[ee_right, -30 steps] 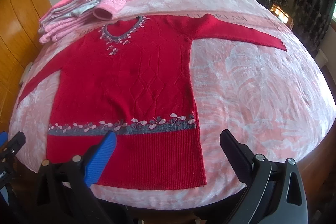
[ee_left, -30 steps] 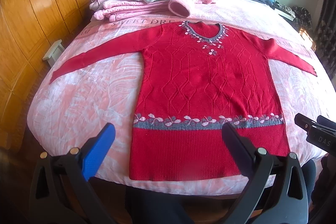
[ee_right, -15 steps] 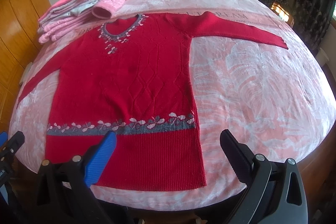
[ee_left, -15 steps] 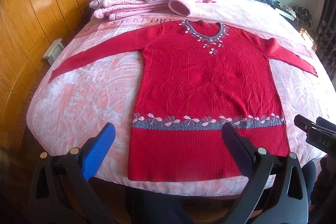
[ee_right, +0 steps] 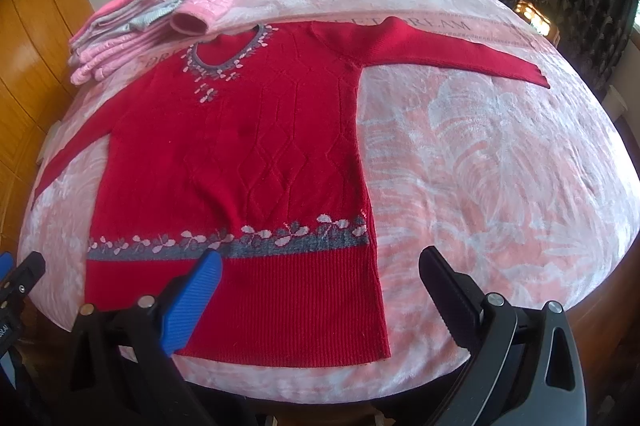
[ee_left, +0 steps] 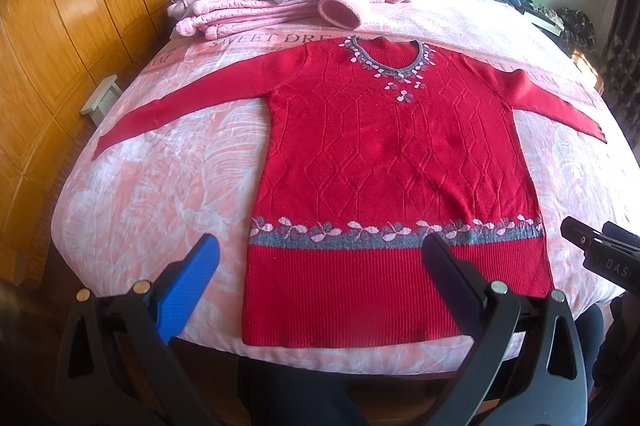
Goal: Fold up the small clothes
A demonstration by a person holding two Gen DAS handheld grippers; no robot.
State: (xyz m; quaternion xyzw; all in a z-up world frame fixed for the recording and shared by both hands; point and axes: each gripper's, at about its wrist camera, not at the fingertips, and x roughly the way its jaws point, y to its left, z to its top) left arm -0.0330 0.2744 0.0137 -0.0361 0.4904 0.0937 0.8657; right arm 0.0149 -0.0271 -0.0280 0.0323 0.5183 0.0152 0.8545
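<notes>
A red sweater lies flat, sleeves spread, on a pink bed, its hem at the near edge. Left tongs and right tongs hover wide apart, empty, above the hem. Folded pink clothes sit beyond the collar.

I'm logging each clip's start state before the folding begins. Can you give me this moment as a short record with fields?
garment: red sweater, spread flat, front up, unfolded
sleeves: both stretched out sideways
surface: pink bedspread
done pile: folded pink clothes near the pillow end, apart from the sweater
left gripper: open, above the hem, holding nothing
right gripper: open, near the hem's right corner, holding nothing
stage: no fold made yet
</notes>
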